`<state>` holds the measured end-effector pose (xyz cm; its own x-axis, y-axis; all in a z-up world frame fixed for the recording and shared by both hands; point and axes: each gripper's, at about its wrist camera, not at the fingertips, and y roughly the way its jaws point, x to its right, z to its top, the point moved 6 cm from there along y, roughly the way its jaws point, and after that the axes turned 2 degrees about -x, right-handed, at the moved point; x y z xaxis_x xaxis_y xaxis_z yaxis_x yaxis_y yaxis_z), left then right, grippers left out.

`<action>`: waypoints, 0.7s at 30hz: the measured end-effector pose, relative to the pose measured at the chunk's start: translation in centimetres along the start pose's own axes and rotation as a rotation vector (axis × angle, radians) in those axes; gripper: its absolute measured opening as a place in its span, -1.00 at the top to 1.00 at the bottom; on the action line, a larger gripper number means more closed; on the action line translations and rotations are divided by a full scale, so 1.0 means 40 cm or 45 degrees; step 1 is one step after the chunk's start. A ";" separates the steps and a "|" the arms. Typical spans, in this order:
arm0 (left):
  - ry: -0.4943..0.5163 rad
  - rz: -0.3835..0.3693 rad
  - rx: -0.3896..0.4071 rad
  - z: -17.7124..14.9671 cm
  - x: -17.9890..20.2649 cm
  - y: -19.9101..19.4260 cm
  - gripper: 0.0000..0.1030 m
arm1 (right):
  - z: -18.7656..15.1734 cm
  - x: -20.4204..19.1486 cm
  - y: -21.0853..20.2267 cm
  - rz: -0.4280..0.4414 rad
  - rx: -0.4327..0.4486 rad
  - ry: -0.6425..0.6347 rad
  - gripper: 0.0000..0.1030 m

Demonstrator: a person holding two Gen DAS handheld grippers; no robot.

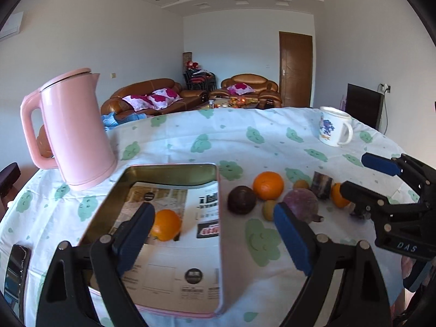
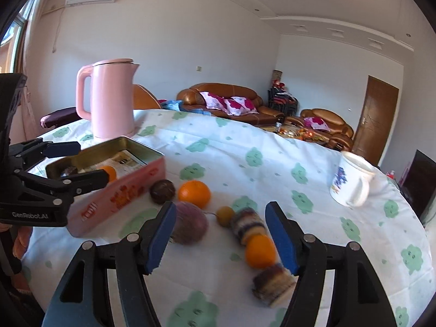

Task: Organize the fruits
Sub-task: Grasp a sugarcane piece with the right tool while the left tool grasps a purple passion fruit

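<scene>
I have one round orange lying inside the open rectangular pink tin box, on the printed paper lining its floor; my right wrist view also shows a dark round thing in that tin, too small to identify. My left gripper hangs over the tin with its blue-padded fingers spread wide, gripping nothing. The rest of the fruit lies loose on the white tablecloth with green cloud faces, just right of the tin: a dark brown round fruit nearest its wall, a second larger orange beside that, a mottled purple fruit with a stem, and a small yellowish fruit. Farther from the tin, a third orange sits between two striped cylindrical pieces, both blurred. My right gripper hovers above that cluster, fingers parted and empty. Behind the tin stands a pink plastic electric kettle; well right of the tin, a white printed mug.
</scene>
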<state>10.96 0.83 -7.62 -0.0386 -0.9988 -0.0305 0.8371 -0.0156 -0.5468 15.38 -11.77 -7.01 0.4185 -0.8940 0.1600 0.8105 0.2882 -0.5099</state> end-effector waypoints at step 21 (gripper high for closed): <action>0.168 -0.166 -0.192 -0.011 0.212 0.126 -0.75 | -0.117 0.131 0.054 0.001 -0.260 0.164 -0.34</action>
<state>14.63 -7.70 -10.99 -0.2204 -0.9739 -0.0548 0.7299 -0.1274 -0.6716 17.40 -17.42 -11.21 0.3529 -0.9339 0.0569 0.7049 0.2254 -0.6725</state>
